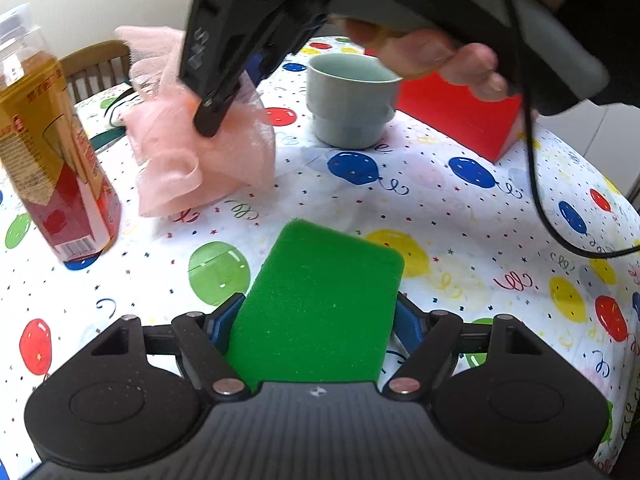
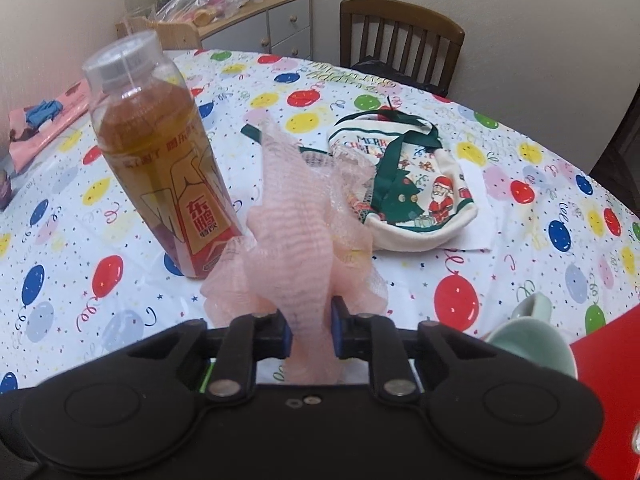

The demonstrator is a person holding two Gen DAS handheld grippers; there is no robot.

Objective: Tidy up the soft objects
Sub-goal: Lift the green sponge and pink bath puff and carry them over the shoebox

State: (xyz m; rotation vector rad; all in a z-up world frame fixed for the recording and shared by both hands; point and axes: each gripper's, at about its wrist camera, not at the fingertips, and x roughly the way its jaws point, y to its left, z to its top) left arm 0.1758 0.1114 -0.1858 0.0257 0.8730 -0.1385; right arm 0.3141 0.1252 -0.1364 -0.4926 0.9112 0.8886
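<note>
The left gripper is clamped on a green sponge; the sponge stands between the blue pads and projects forward over the table. The right gripper is clamped on a pink mesh puff; the puff bulges ahead of the fingers, and whether it touches the table cannot be told. Just ahead-left of the right gripper stands a bottle, upright, close beside the puff; ahead-right lies a Christmas pouch; at near right sits a pale cup beside a red box. Beyond the pouch stands a chair.
</note>
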